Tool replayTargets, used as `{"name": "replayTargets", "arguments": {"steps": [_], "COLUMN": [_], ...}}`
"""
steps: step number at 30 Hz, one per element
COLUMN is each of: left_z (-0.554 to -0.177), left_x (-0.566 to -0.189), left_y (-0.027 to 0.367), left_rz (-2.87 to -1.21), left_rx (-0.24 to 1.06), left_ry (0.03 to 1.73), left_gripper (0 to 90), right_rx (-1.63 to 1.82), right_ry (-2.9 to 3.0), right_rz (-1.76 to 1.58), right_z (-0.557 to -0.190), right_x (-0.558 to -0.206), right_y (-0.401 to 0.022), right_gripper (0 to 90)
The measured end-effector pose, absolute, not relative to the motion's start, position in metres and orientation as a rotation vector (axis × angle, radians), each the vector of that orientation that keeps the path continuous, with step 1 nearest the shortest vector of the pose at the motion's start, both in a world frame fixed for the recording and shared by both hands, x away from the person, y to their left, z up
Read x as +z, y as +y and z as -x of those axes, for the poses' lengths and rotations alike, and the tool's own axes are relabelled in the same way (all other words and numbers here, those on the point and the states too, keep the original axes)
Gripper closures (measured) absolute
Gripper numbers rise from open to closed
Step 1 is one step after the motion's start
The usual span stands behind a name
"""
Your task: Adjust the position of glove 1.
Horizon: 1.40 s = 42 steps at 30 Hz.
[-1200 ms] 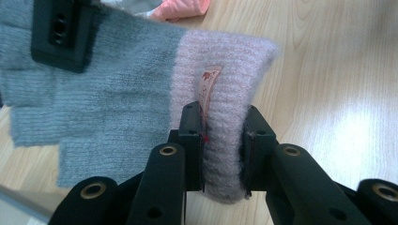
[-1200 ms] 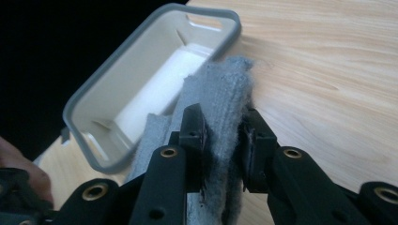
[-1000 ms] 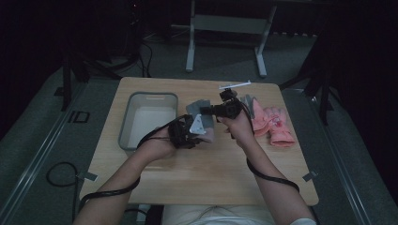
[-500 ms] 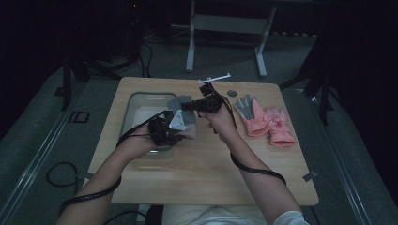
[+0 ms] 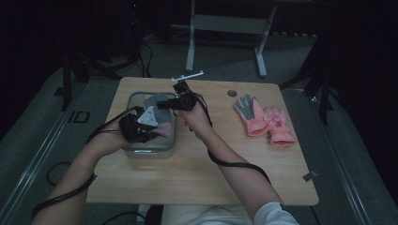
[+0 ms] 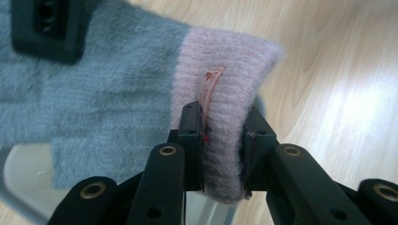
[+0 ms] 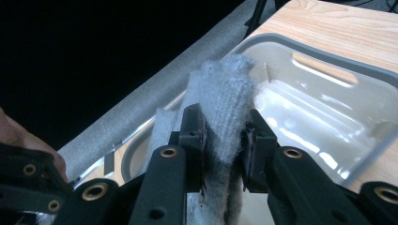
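A dark room with grey floor is seen around a pale wooden tabletop (image 5: 197,178). Toward nine o'clock on it a clear plastic bin (image 5: 151,149) is set; toward three o'clock two pink-and-grey gloves (image 5: 263,119) are laid, well apart from the work.

Over the bin a third glove (image 6: 103,89), grey in the body with a pink ribbed cuff, is held stretched between both tools. The left hand-held gripper (image 5: 149,125) is clenched on the pink cuff (image 6: 225,117), beside a small sewn-in tag (image 6: 209,89). The right hand-held gripper (image 5: 165,103) is clamped on the grey finger end (image 7: 223,117), above the bin's far half.

The glove's long axis is judged to run from about seven o'clock at the cuff to one o'clock at the fingers, roughly along the bin's length. The bin floor lies directly beneath, so the coming move is judged to be a straight lowering, with both hands equally near.
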<state>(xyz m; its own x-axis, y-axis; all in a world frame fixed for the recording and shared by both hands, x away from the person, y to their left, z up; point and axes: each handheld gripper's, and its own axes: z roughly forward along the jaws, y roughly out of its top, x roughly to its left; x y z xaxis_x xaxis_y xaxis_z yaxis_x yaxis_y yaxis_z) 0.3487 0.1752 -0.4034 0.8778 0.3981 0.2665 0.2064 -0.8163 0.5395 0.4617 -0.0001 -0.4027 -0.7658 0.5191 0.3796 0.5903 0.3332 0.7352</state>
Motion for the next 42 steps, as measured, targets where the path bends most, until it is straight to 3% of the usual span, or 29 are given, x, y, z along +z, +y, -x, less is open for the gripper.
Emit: {"name": "replayTargets", "arguments": {"steps": [22, 42], "left_z": [-0.404, -0.421], "left_x": [-0.48, -0.5], "left_y": [0.182, 0.173], "left_rz": [-2.715, -2.808], "left_rx": [0.358, 0.283], "left_ry": [0.473, 0.533], "left_gripper": [73.5, 70.4], "right_rx": [-1.146, -1.031], "right_ry": [-2.644, -2.785], "right_rz": [1.171, 1.192], "right_z": [-0.5, -0.507], "right_x": [-0.476, -0.477], "right_y": [0.046, 0.045], "right_gripper": [73.2, 63.0]}}
